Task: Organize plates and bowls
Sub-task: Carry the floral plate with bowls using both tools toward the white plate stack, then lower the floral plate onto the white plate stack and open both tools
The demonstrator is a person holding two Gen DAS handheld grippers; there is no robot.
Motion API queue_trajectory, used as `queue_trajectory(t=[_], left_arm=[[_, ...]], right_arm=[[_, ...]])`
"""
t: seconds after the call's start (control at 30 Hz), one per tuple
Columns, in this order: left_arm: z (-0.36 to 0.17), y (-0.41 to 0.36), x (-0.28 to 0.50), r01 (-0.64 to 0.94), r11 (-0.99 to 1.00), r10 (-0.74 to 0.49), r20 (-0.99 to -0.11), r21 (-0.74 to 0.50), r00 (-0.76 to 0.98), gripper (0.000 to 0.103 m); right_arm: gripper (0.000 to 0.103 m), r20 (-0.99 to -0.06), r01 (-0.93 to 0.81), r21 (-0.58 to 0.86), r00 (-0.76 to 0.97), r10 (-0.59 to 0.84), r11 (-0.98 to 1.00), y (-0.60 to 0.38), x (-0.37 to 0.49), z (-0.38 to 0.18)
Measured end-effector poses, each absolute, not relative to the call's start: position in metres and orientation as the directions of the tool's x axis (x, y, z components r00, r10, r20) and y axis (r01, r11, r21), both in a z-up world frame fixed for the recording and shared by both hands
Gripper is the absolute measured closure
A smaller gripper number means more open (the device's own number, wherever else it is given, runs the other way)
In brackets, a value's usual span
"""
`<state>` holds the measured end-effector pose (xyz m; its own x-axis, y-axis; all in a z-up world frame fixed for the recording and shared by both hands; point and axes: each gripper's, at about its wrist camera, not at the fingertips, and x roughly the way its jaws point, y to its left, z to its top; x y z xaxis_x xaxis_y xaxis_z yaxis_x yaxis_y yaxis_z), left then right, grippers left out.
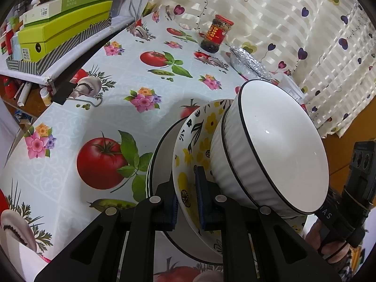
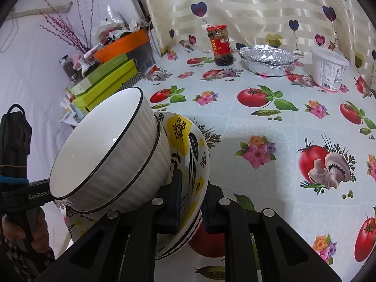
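Both grippers clamp one tilted stack: the left gripper and right gripper each pinch the rim of the yellow-flowered ceramic plate. Two nested white ribbed bowls with black rims sit on it, mouths facing about two o'clock in the left view, above the tomato-print tablecloth.

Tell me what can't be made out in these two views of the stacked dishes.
- How many white bowls are nested: both views, the rims overlap.
- What lies beneath the flowered bowl: both views, only striped plate edges show.
- Whether the stack rests on the tablecloth: both views, the dishes and tools hide their underside.
- Small print on the white tub: right wrist view, too small.
- Foil tray contents: left wrist view, seen edge-on.
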<state>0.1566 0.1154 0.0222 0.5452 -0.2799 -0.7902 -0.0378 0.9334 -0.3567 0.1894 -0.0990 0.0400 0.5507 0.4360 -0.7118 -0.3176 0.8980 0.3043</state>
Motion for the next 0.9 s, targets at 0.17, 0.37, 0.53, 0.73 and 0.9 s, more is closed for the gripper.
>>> queue_trajectory(t=[0.17, 0.37, 0.53, 0.73, 0.9], left_arm=[[0.021, 0.116, 0.157, -0.034, 0.935, -0.278, -0.789, -0.353, 0.548, 0.091], [0.022, 0.115, 0.155, -0.034, 0.943, -0.256, -0.784, -0.332, 0.565, 0.091], [0.021, 0.115, 0.154, -0.034, 0.940, -0.260, -0.778, -0.339, 0.572, 0.088], [0.021, 0.112, 0.148, -0.027, 0.947, -0.246, -0.776, -0.320, 0.581, 0.088], [0.025, 0.109, 0.142, -0.027, 0.959, -0.212, -0.772, -0.284, 0.599, 0.080]], right_arm=[[0.089, -0.711, -0.318, 0.299, 0.555, 0.432, 0.900, -0.099, 0.189, 0.039], [0.085, -0.718, -0.315, 0.273, 0.562, 0.411, 0.909, -0.097, 0.187, 0.039], [0.085, -0.714, -0.307, 0.268, 0.573, 0.402, 0.913, -0.095, 0.184, 0.039], [0.070, -0.706, -0.301, 0.217, 0.609, 0.362, 0.929, -0.096, 0.177, 0.044], [0.060, -0.702, -0.282, 0.232, 0.614, 0.361, 0.931, -0.103, 0.173, 0.046]])
